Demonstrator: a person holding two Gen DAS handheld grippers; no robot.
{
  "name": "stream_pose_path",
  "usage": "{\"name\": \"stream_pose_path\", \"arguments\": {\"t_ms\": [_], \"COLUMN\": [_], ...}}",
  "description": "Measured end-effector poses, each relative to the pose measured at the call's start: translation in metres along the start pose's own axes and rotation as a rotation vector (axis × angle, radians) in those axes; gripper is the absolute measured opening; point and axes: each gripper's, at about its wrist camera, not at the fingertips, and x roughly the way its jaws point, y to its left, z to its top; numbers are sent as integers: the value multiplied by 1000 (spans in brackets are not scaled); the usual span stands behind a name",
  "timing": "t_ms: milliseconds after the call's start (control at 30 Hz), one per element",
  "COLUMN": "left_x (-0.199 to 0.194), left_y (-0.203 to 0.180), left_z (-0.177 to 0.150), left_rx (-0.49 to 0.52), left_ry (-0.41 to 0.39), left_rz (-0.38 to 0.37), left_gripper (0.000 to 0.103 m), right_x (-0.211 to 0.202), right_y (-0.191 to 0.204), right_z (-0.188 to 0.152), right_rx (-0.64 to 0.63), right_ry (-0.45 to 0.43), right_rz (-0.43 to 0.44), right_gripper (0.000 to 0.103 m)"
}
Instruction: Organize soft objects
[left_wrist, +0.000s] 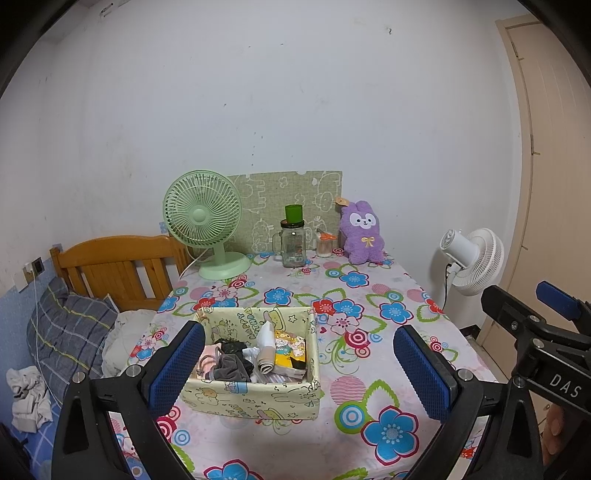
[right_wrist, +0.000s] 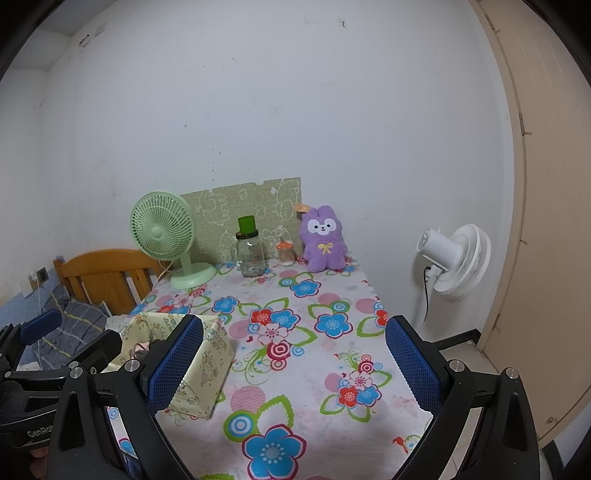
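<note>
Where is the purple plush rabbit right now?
The purple plush rabbit sits upright at the table's far right corner in both views, against the wall, just right of the small jar.

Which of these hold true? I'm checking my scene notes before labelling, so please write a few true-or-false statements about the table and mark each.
1. The purple plush rabbit stands at the far end of the flower-print tablecloth. True.
2. The yellow cartoon-print fabric box is empty. False: it holds rolled and crumpled soft items.
3. The left tongs are open and hold nothing. True.
4. The pale green desk fan lies tipped over. False: it stands upright on its base.
5. The right tongs grip the clear glass jar with a green lid. False: they are open and far from it.
</note>
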Motion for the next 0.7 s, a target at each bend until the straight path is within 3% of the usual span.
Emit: {"name": "stream_pose_path", "arguments": {"t_ms": [700], "left_x": [5], "left_y": [3], "left_z": [0], "left_rx": [-1], "left_ry": [1], "left_rz": [9], "left_gripper": [103], "right_x": [3], "right_y": [2], "right_z": [-1], "right_rx": [-2], "right_ry": [5], "right_rz": [-3], "right_gripper": [100]}}
